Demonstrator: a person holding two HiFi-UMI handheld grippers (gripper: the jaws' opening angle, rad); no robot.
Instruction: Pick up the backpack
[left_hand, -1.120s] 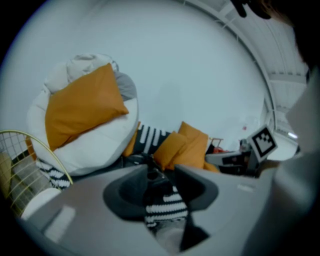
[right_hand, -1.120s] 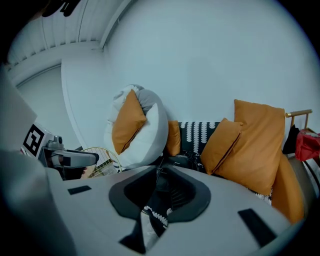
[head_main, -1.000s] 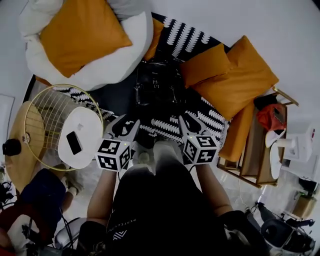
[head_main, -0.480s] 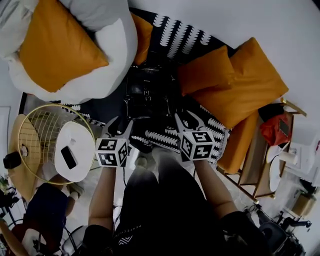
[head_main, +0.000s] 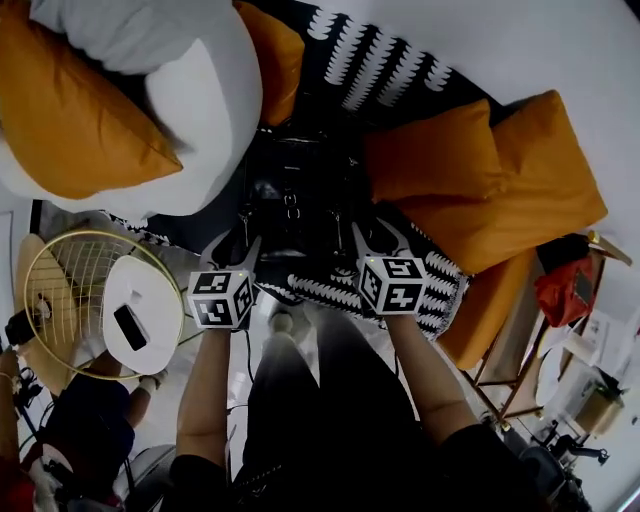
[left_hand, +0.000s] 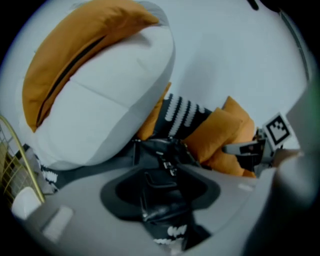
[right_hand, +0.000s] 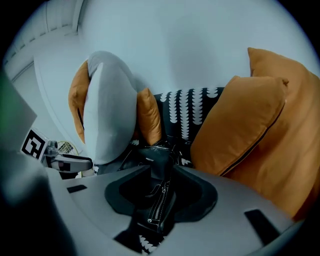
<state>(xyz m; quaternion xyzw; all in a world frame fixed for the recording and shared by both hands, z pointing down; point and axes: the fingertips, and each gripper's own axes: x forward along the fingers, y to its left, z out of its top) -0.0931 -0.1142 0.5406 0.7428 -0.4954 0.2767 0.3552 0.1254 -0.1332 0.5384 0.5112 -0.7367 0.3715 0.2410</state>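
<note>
A black backpack (head_main: 295, 200) with buckles and a zip stands on a black-and-white patterned rug (head_main: 385, 70), wedged between a beanbag and orange cushions. My left gripper (head_main: 235, 247) hovers at the bag's near left corner with its jaws apart and nothing between them. At the near right corner my right gripper (head_main: 378, 238) is also open and empty. In the left gripper view the backpack (left_hand: 161, 165) lies straight ahead and the right gripper (left_hand: 248, 148) shows at the right. The right gripper view has the backpack (right_hand: 156, 167) close ahead, zip towards me, with the left gripper (right_hand: 65, 162) at the left.
A big white and orange beanbag (head_main: 150, 110) crowds the bag's left side. Orange cushions (head_main: 480, 190) press in on its right. A gold wire side table (head_main: 60, 300) with a white top holds a phone (head_main: 130, 327). A wooden rack (head_main: 515, 350) stands far right.
Both grippers have moved forward and down, from above the rug's near edge to the backpack's near corners. The backpack itself has not moved.
</note>
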